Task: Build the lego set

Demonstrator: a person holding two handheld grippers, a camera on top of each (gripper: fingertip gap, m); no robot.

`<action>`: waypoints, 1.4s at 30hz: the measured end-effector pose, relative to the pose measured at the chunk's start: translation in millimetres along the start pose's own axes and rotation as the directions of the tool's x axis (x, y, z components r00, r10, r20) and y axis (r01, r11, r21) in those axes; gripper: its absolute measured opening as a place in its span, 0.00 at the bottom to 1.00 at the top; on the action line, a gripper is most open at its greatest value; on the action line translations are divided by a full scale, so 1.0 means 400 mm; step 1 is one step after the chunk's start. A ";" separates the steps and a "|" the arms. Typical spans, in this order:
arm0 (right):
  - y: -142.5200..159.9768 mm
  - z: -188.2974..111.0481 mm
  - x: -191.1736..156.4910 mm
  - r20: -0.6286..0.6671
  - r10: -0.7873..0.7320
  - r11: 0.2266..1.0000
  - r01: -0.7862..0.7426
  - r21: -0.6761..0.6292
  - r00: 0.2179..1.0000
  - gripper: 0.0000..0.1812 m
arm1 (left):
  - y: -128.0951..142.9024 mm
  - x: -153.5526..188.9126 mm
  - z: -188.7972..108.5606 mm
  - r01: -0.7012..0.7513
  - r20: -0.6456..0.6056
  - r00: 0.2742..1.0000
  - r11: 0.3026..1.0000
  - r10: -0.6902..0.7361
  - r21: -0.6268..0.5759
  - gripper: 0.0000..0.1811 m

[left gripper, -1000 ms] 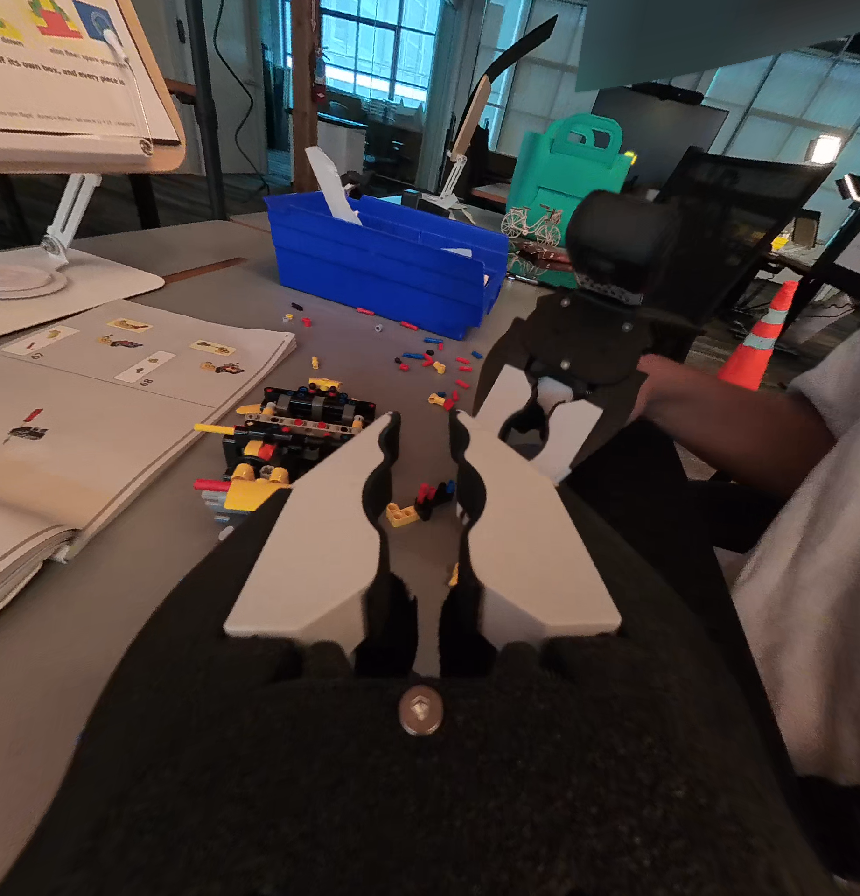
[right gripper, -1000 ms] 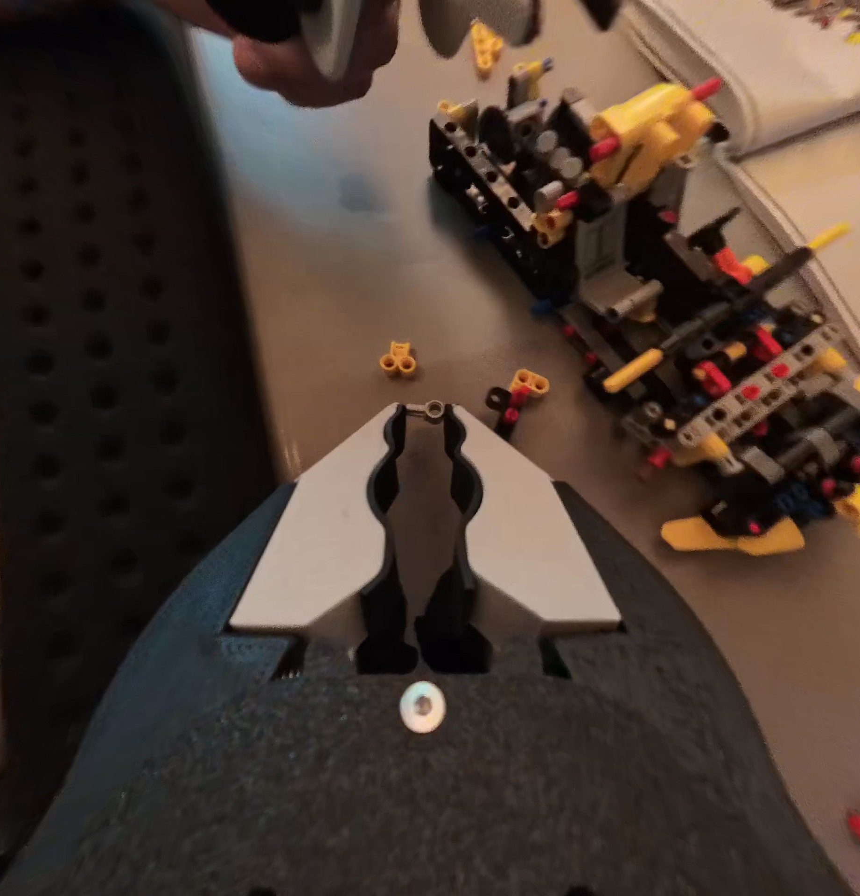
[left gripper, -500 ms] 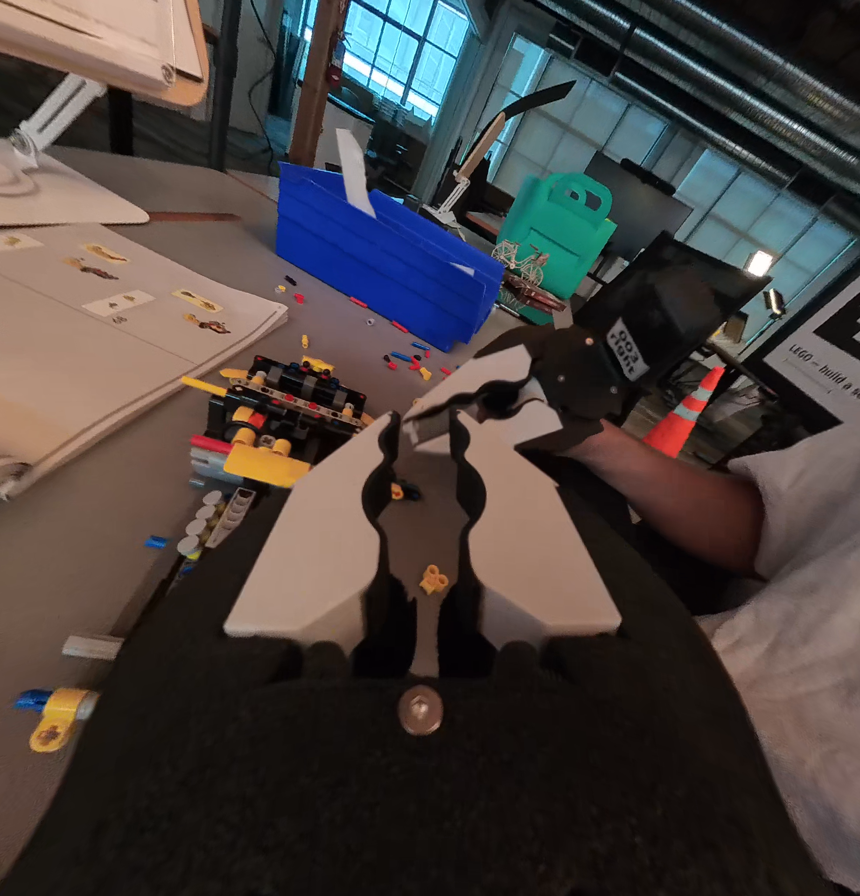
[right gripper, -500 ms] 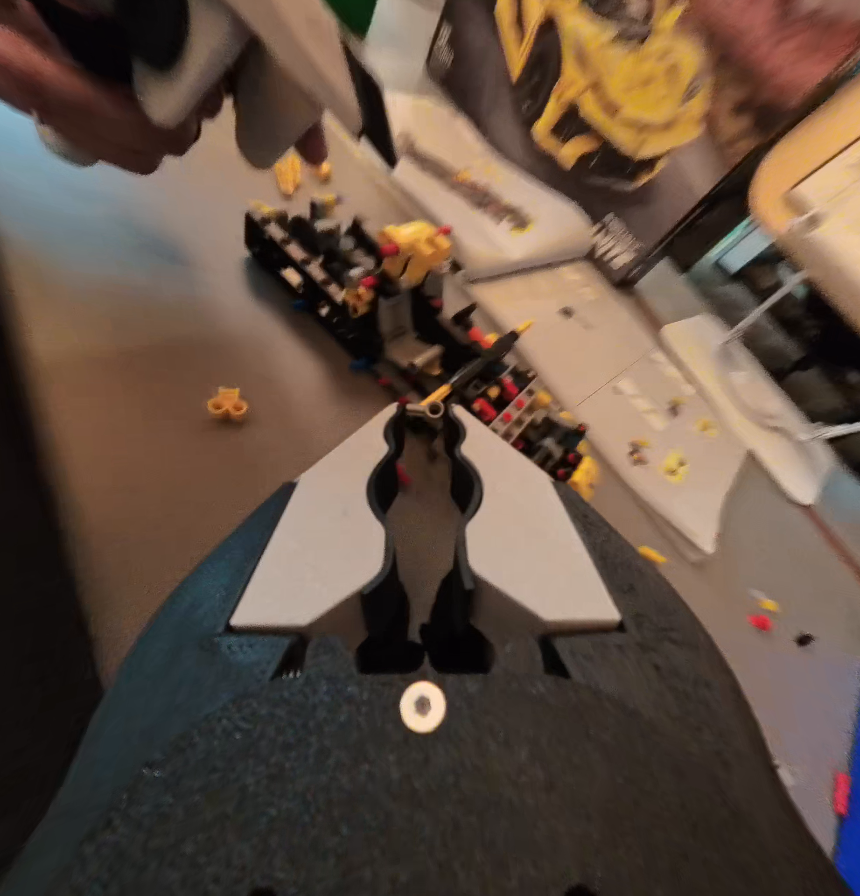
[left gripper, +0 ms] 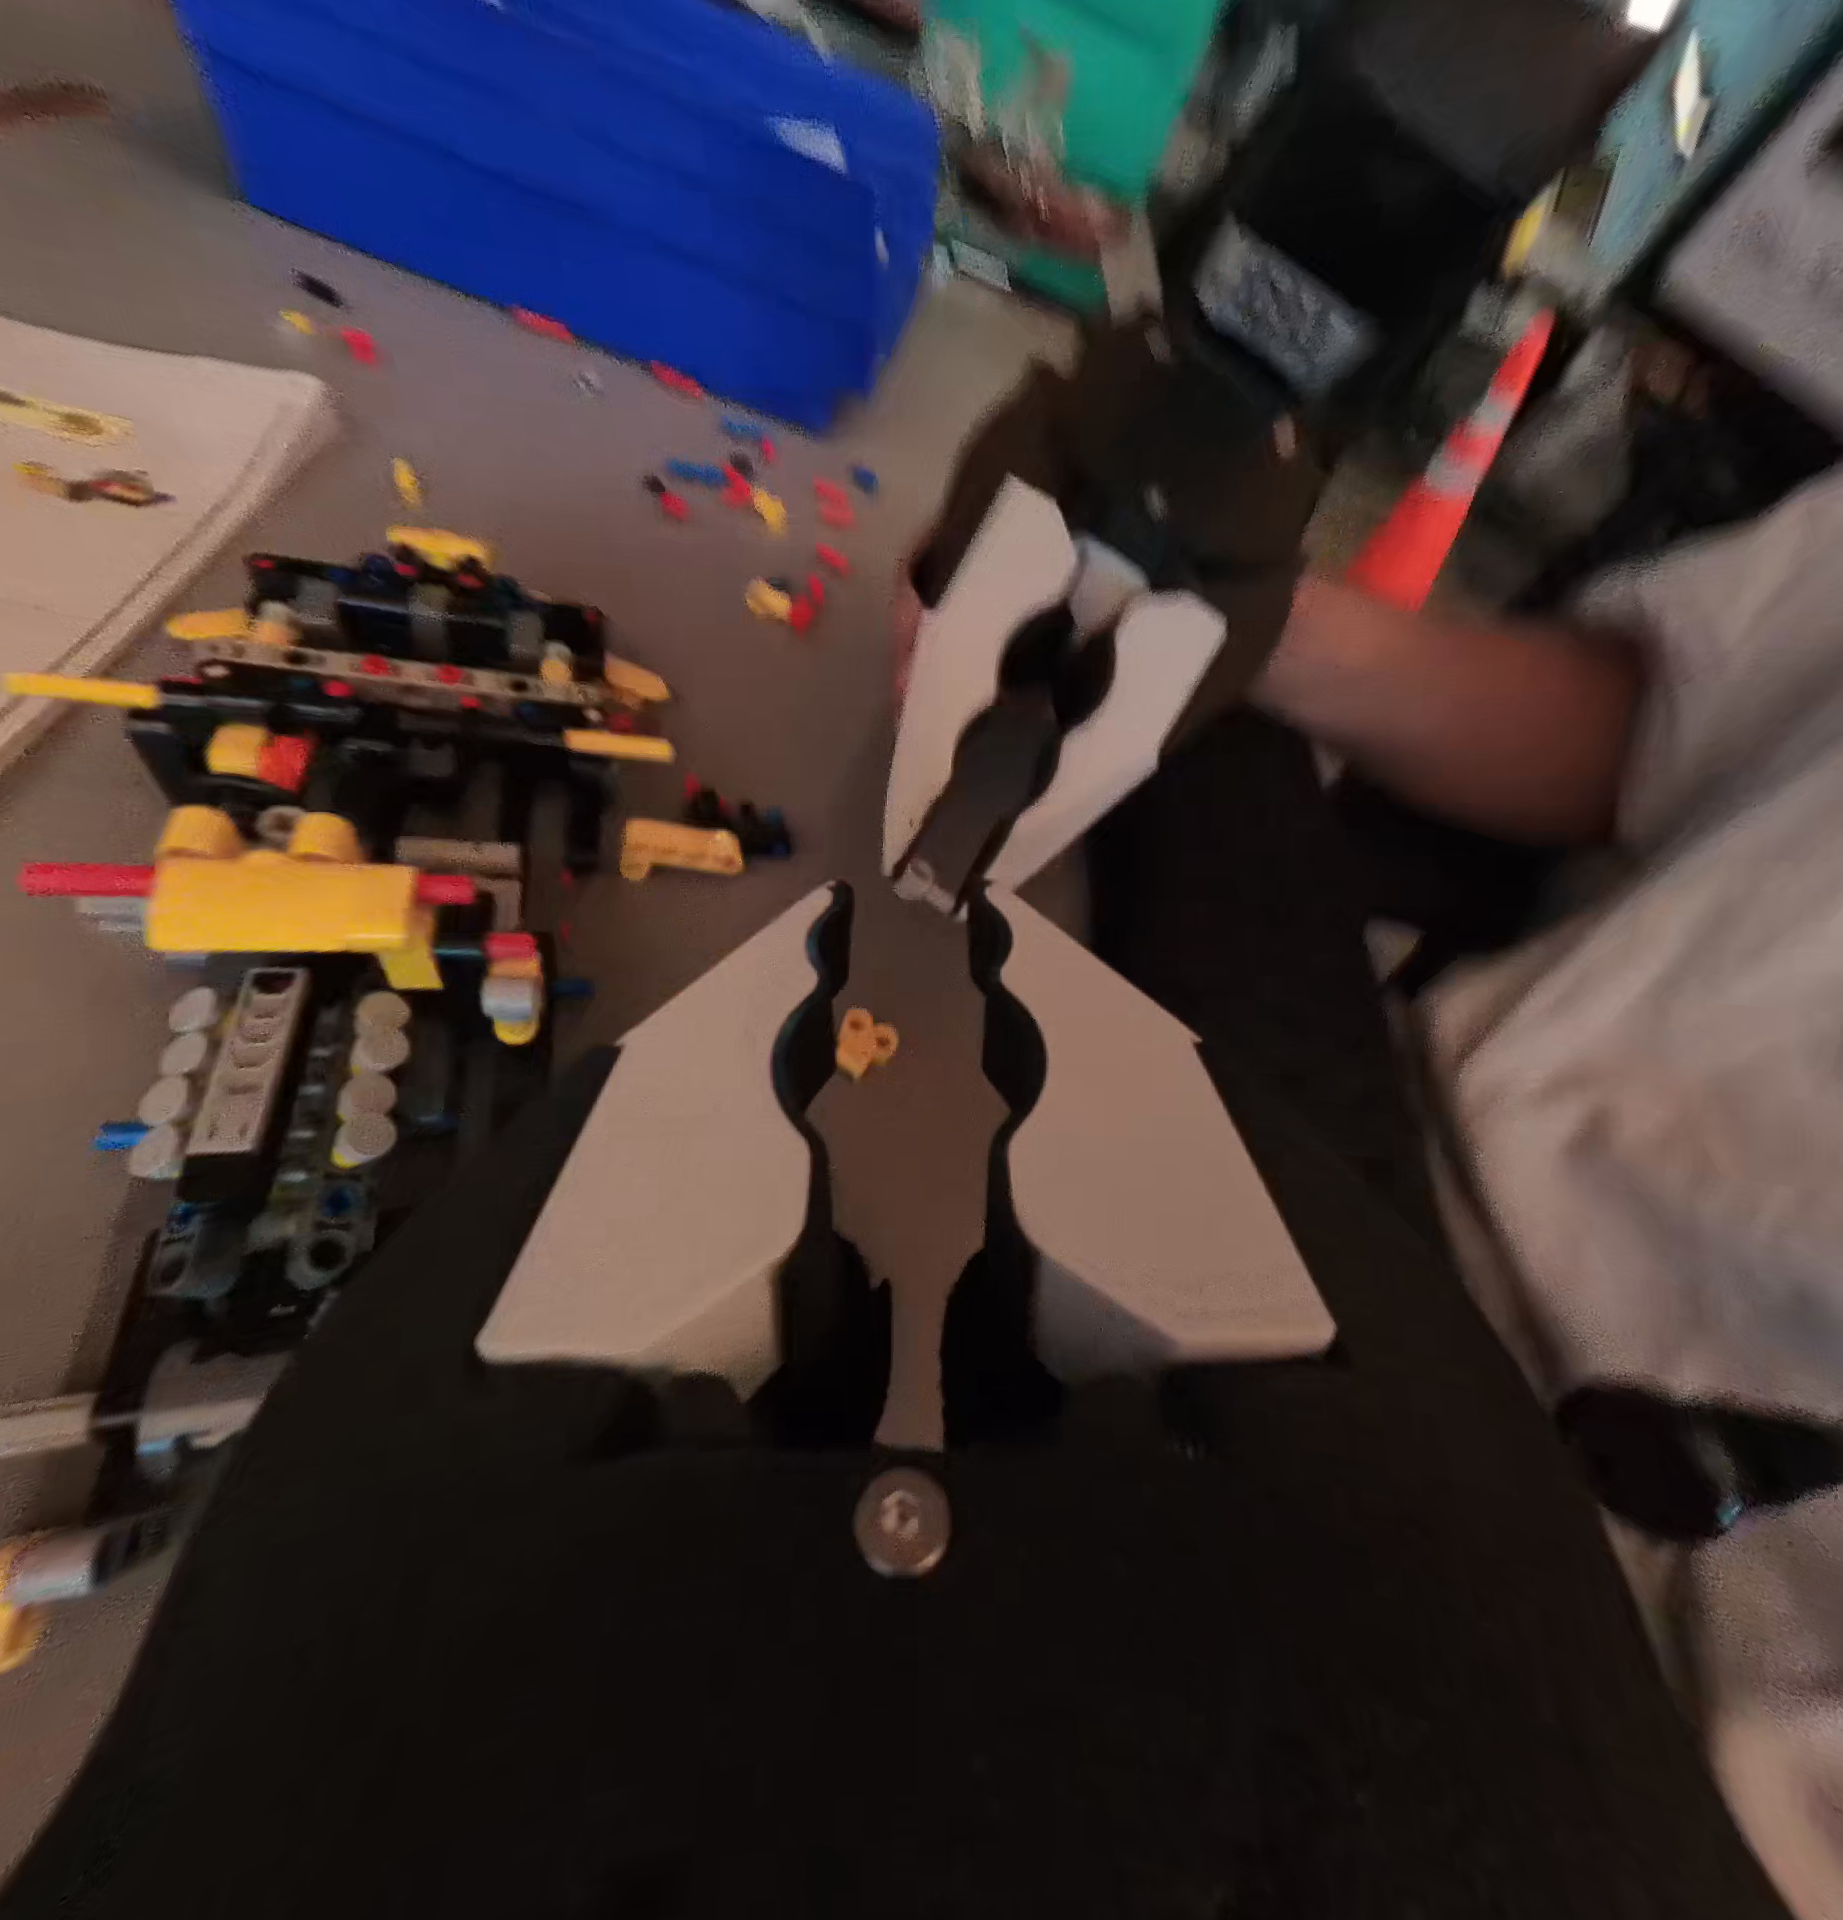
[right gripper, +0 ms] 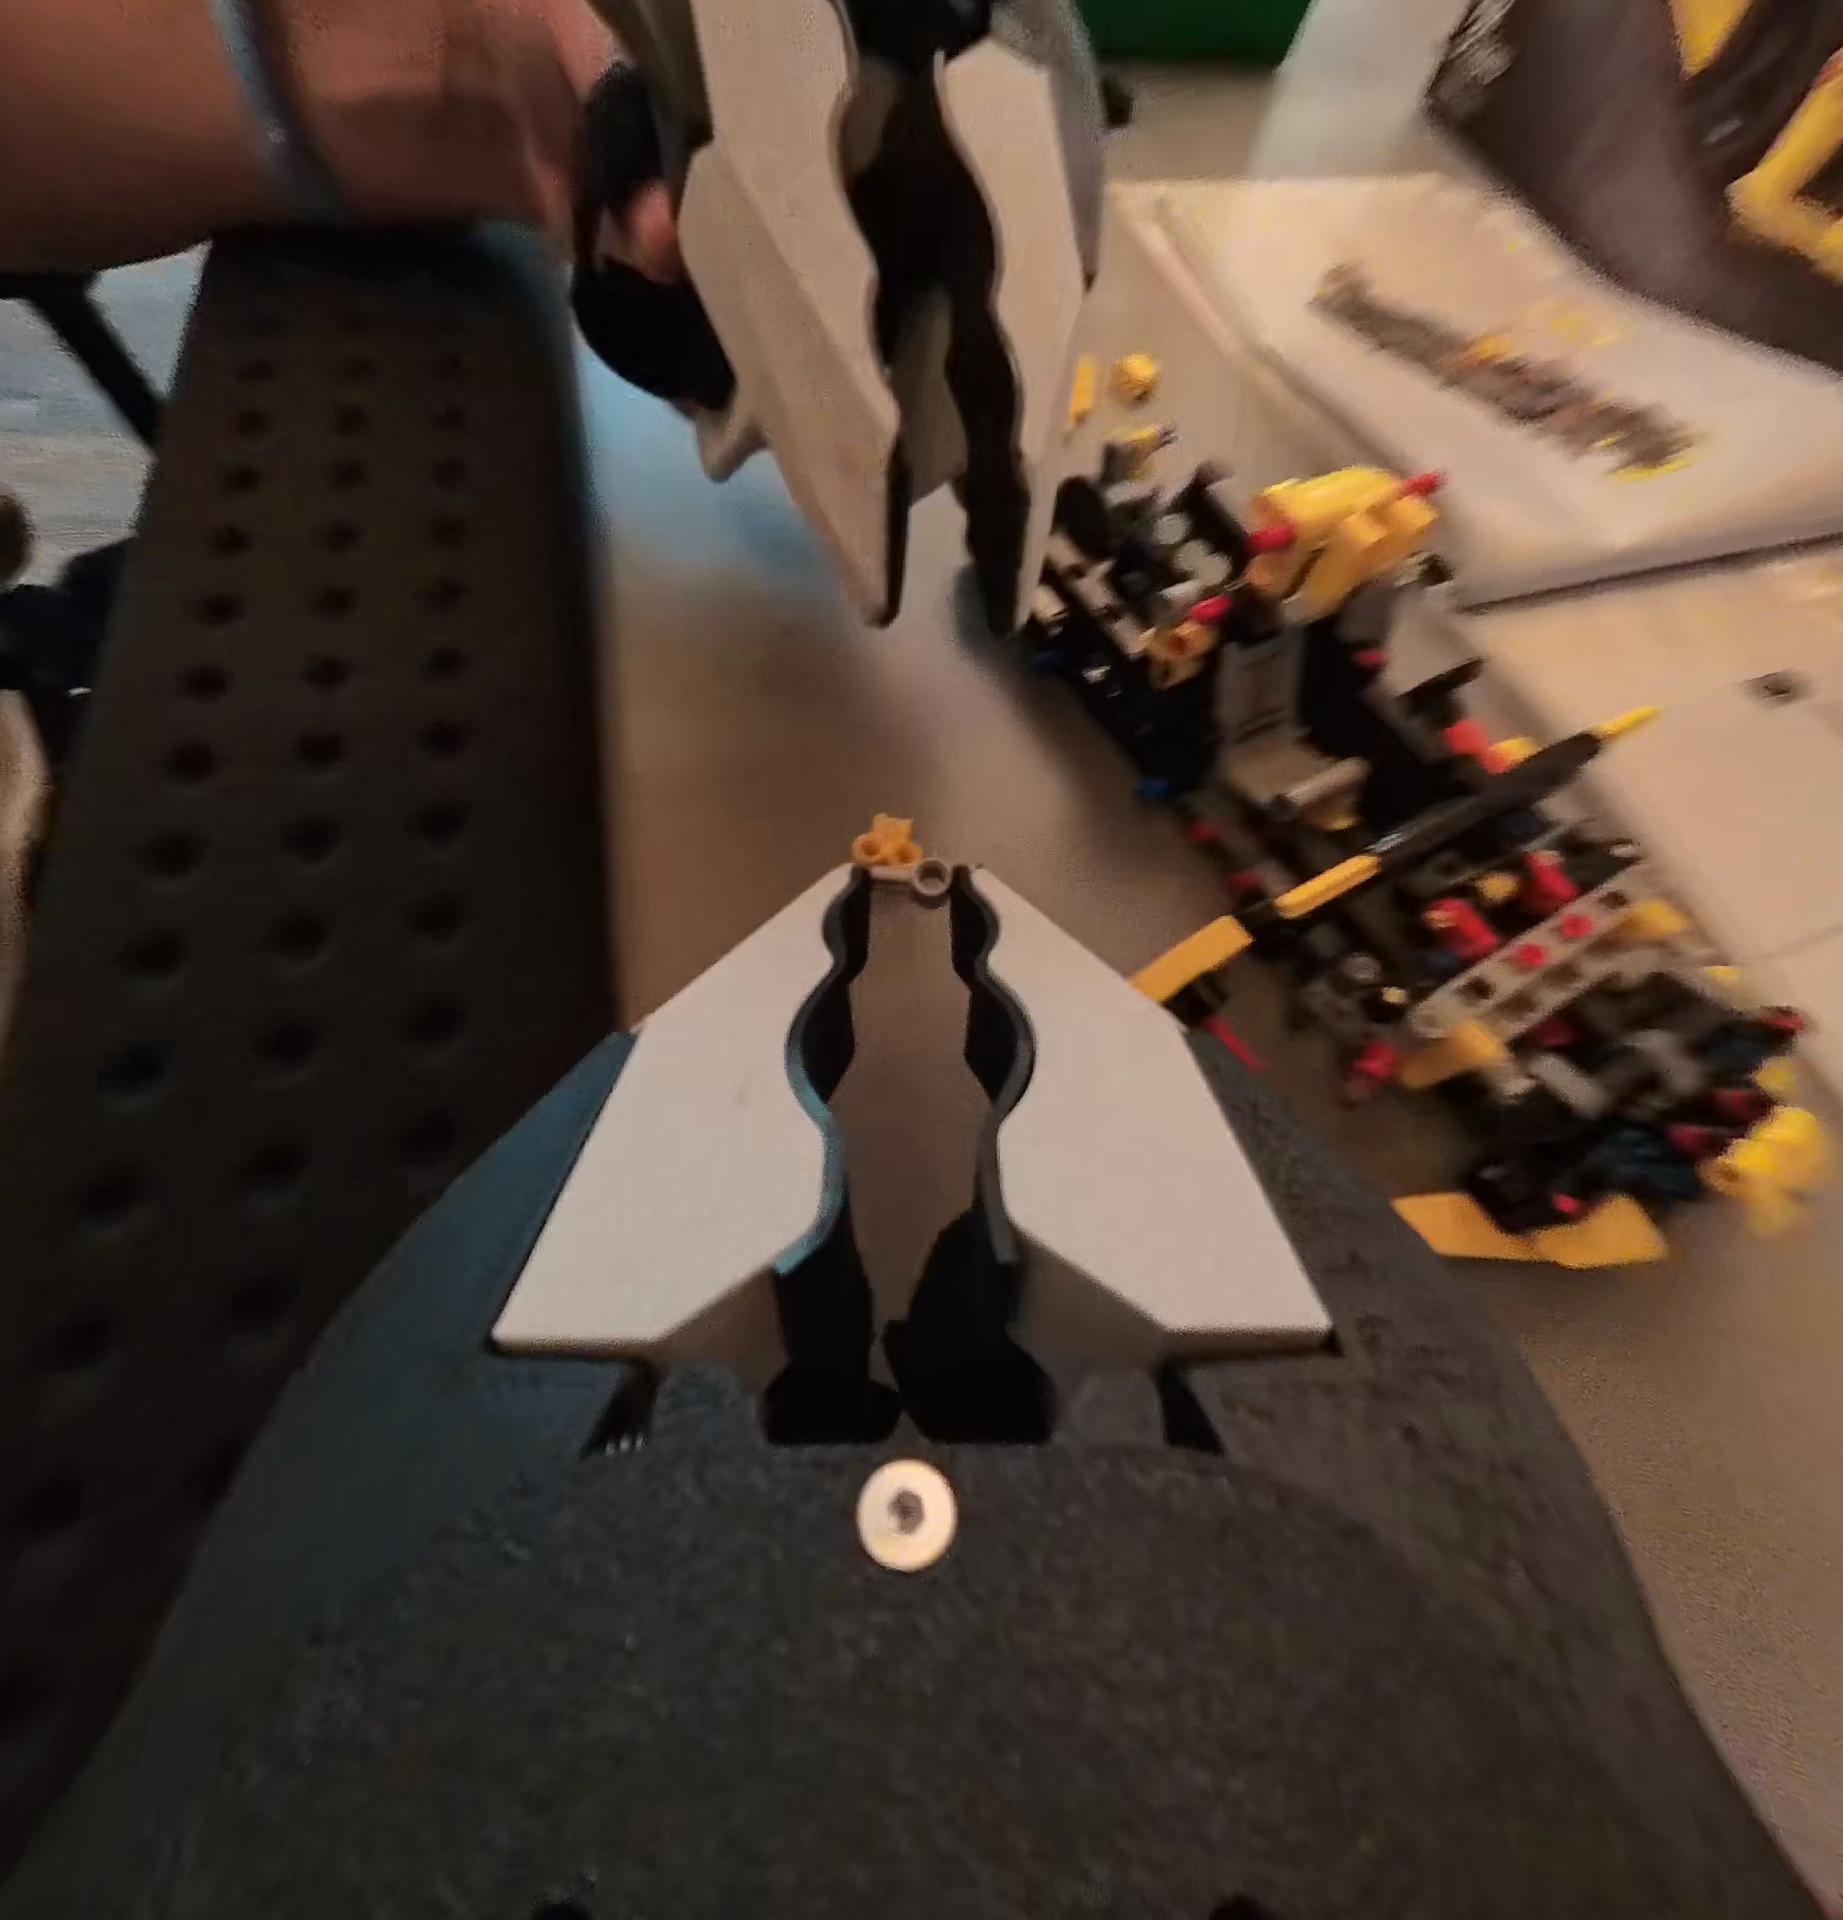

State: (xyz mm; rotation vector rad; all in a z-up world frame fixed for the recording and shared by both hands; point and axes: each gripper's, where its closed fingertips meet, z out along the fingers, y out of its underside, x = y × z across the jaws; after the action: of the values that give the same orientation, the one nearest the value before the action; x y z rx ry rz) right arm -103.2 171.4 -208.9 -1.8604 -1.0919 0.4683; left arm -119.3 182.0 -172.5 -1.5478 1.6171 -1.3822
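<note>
Grey tabletop (left gripper: 543, 416) is carrying a half-built black-and-yellow lego vehicle frame (left gripper: 377, 727) amid loose bricks, while the right gripper (right gripper: 912, 878) is pinching a small grey connector piece (right gripper: 922, 876) and the left gripper (left gripper: 912, 899), slightly parted and empty, is hanging over a tiny yellow connector (left gripper: 865, 1042), so much assembly seems left.

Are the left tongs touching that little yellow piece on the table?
Apart. The left wrist view shows the yellow piece lying between the open left tongs, bare table around it.
</note>
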 end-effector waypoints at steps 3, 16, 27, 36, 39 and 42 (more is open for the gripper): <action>0.036 0.014 -0.008 0.011 -0.019 0.997 0.020 -0.079 1.000 0.08 | 0.060 0.013 0.016 -0.131 0.027 0.991 0.985 0.135 -0.109 0.12; 0.047 0.030 -0.010 0.037 0.023 0.994 -0.019 -0.104 0.999 0.12 | 0.088 -0.001 0.037 -0.116 0.064 0.990 0.978 0.128 -0.172 0.13; 0.033 0.091 -0.023 -0.027 0.065 0.979 -0.069 -0.193 0.997 0.17 | -0.134 -0.173 -0.184 -0.021 0.345 0.928 0.906 -0.140 0.423 0.12; 0.025 0.087 0.000 -0.062 0.060 0.980 -0.071 -0.186 0.996 0.08 | -0.117 -0.088 -0.120 0.184 0.030 0.977 0.908 -0.210 0.377 0.13; -0.110 0.027 0.031 -0.154 -0.047 0.990 0.066 0.124 0.987 0.08 | -0.118 -0.021 -0.101 0.371 -0.242 0.922 0.872 -0.304 0.320 0.13; -0.234 -0.053 0.027 -0.270 -0.139 0.885 0.242 0.399 0.953 0.08 | -0.138 0.006 -0.106 0.493 -0.393 0.846 0.811 -0.361 0.316 0.15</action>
State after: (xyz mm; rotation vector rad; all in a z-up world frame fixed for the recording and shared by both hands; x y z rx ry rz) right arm -129.2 188.8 -117.6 -1.3644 -0.9138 0.3300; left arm -134.0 202.1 -107.5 -1.5448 1.0477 -2.1560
